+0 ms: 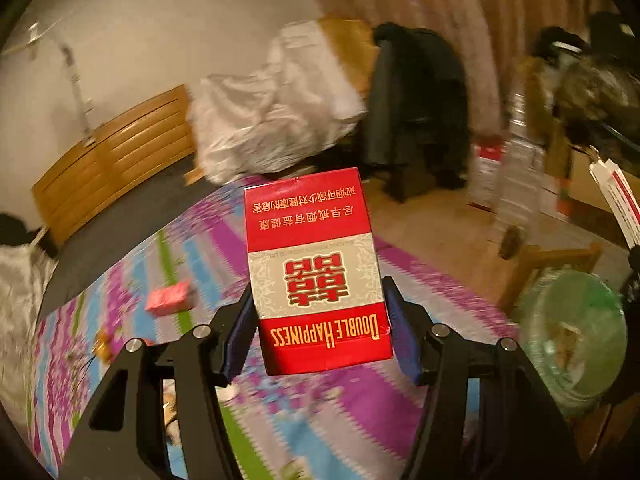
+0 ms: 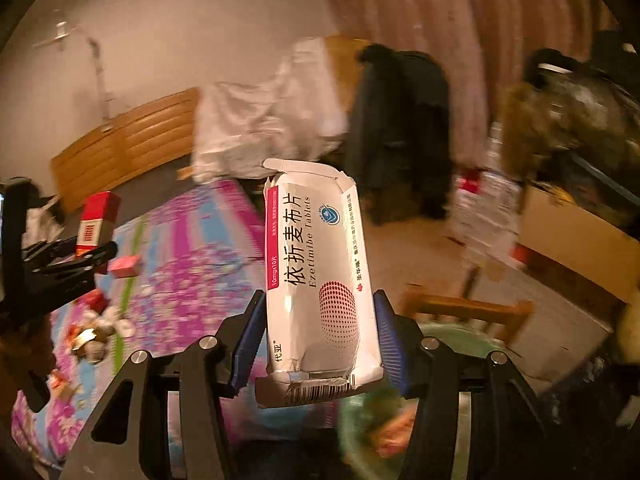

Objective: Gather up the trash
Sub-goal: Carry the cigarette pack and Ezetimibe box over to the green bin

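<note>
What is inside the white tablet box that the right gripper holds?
The white tablet box has its top flap open, but its inside is not visible. The right gripper clamps its sides.

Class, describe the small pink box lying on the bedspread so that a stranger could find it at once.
Start at the purple patterned bedspread. Left of the held red cigarette pack lies the small pink box, beside a green stripe. It is plain pink, unlike the printed pack.

- Two grippers are seen: the left gripper [image 1: 320, 330] and the right gripper [image 2: 316, 338].
- One red cigarette pack [image 1: 316, 268] is counted at 12 o'clock of the left one.
- One white tablet box [image 2: 318, 280] is counted.
- One pink box [image 1: 170, 298] is counted at 9 o'clock.
- One green bin [image 1: 576, 336] is counted at 3 o'clock.
</note>
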Action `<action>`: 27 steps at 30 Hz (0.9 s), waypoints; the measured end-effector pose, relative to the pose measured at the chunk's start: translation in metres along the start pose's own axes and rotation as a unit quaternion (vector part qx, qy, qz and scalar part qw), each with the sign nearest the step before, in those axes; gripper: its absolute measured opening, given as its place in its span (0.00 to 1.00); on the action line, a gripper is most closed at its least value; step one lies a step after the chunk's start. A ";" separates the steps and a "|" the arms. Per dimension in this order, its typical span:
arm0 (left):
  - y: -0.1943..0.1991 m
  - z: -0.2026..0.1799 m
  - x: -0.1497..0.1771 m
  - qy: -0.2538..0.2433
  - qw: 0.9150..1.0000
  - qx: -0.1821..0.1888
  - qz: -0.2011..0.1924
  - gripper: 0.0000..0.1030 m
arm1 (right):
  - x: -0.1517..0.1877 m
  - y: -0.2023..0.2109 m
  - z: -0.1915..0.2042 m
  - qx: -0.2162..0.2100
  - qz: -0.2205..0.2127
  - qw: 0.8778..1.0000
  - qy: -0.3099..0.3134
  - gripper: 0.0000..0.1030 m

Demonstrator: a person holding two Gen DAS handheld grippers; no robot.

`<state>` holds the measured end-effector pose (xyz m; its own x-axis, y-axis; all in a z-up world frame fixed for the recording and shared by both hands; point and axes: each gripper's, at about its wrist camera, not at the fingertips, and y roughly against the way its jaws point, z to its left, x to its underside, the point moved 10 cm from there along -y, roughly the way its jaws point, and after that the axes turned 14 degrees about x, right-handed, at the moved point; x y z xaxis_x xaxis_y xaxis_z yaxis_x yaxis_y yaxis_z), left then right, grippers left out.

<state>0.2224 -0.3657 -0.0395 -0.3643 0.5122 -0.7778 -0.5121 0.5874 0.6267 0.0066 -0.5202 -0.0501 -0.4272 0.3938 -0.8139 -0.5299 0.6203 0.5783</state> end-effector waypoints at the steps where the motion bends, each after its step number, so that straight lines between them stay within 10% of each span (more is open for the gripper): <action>1: -0.006 -0.012 -0.003 -0.008 1.000 0.009 0.001 0.55 | 0.004 -0.001 -0.013 0.013 0.001 1.000 -0.004 0.53; 12: -0.058 -0.137 -0.022 -0.078 0.993 0.086 0.022 0.55 | 0.033 -0.010 -0.126 0.124 0.025 0.991 -0.031 0.54; 27: -0.094 -0.263 -0.002 -0.154 0.973 0.159 0.063 0.55 | 0.081 -0.020 -0.194 0.170 0.070 0.978 -0.097 0.54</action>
<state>0.0668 -0.5866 -0.1102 -0.1334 0.7275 -0.6730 -0.1935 0.6469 0.7376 -0.1596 -0.6323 -0.1162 -0.3143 0.5914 -0.7426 -0.1882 0.7279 0.6593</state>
